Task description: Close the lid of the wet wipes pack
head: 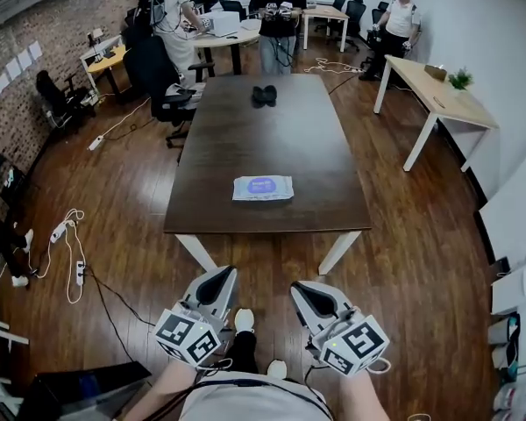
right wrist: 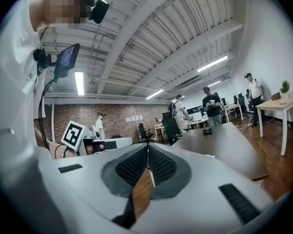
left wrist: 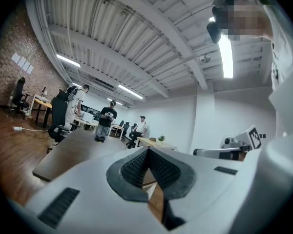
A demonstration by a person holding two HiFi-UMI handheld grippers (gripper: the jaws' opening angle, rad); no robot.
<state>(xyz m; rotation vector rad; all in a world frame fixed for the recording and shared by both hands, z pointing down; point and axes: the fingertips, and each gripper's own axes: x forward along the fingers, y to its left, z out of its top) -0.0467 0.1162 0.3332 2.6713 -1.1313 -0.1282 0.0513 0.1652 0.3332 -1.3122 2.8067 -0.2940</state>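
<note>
- The wet wipes pack (head: 263, 188) lies flat on the dark brown table (head: 245, 139), near the edge closest to the camera and roughly centred across the table's width.
- The pack is a pale white-blue soft rectangle with a purple-blue oval patch in the middle. From this far off I can't tell whether the lid is up or down.
- Both grippers are low in the head view, well short of the table and nowhere near the pack.
- The left gripper (head: 217, 285) has its ribbed pads (left wrist: 134, 167) pressed together with nothing between them.
- Same for the right gripper (head: 313, 298): its pads (right wrist: 136, 165) meet and it's empty.
- There's a small black object (head: 264, 95) at the far end of the table.
- The room has a wood floor (head: 403, 235), a brick wall (head: 35, 86) on the left with paper sheets (head: 17, 64) on it, and a white desk (head: 438, 95) on the right holding a little plant (head: 460, 80).
- Cables (head: 70, 253) trail over the floor, and a few people stand at the back.
- Any print on the pack is too small to read.
</note>
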